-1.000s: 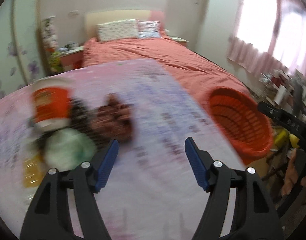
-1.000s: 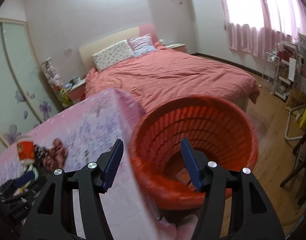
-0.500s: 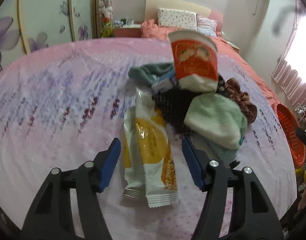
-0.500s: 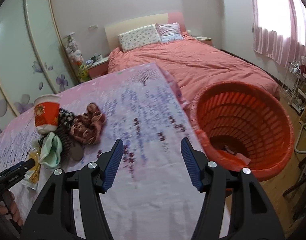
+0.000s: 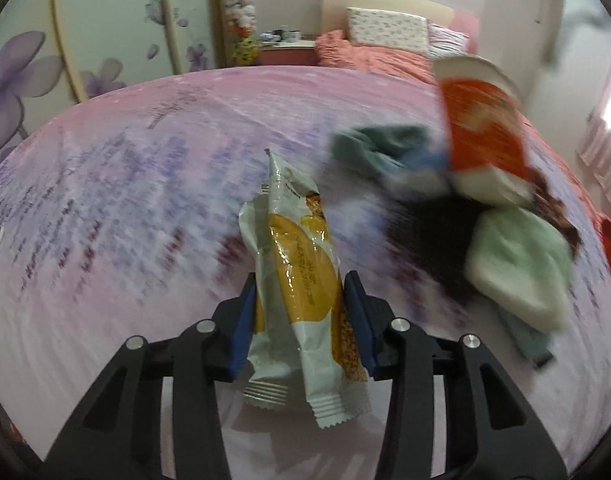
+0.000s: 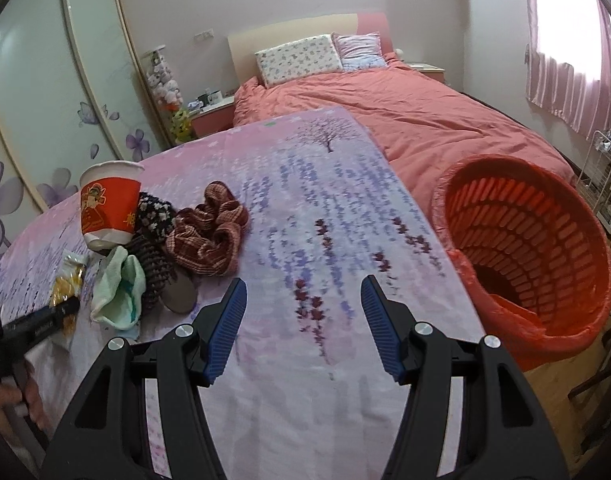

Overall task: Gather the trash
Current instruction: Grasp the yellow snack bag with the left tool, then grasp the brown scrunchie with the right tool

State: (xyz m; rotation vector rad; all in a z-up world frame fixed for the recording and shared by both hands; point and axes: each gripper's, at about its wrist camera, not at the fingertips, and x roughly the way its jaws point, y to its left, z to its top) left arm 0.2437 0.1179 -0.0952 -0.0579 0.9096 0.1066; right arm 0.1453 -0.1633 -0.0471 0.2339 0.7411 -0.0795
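The left hand-held gripper [image 5: 301, 316] is closing around a snack wrapper [image 5: 295, 280] lying beside the paper cup [image 5: 481, 124], ready for binning; the right hand-held gripper [image 6: 303, 320] is hanging released near the orange basket [image 6: 545, 248].

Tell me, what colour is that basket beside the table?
Bright orange-red basket, with slotted walls; the right wrist view shows it best.

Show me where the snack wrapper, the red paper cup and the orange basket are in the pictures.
snack wrapper [image 5: 301, 280]: left wrist view, on its yellow middle.
red paper cup [image 6: 109, 204]: right wrist view, on its red side wall.
orange basket [image 6: 521, 236]: right wrist view, on its inner wall.
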